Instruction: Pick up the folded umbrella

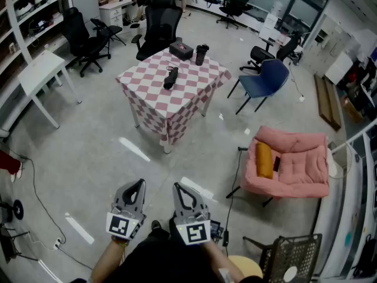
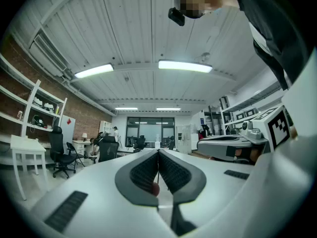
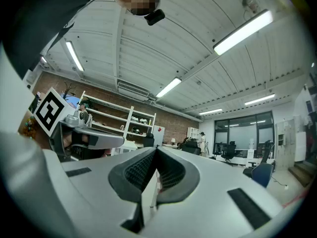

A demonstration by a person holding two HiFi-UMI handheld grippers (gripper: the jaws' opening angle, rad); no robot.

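Observation:
The folded black umbrella [image 1: 171,78] lies on the table with the red-and-white checked cloth [image 1: 154,96], far ahead of me in the head view. My left gripper [image 1: 135,187] and right gripper [image 1: 179,190] are held side by side close to my body, well short of the table. Both have their jaws pressed together with nothing between them. In the left gripper view the left gripper [image 2: 158,154] points level into the room, and in the right gripper view the right gripper [image 3: 156,151] does the same. The umbrella does not show in either gripper view.
A black box [image 1: 181,49] and a dark cup [image 1: 201,53] stand on the table's far side. A blue chair [image 1: 266,79] is to its right, a pink cushioned chair [image 1: 291,163] nearer right, black office chairs [image 1: 160,26] behind, a white desk [image 1: 40,71] at left.

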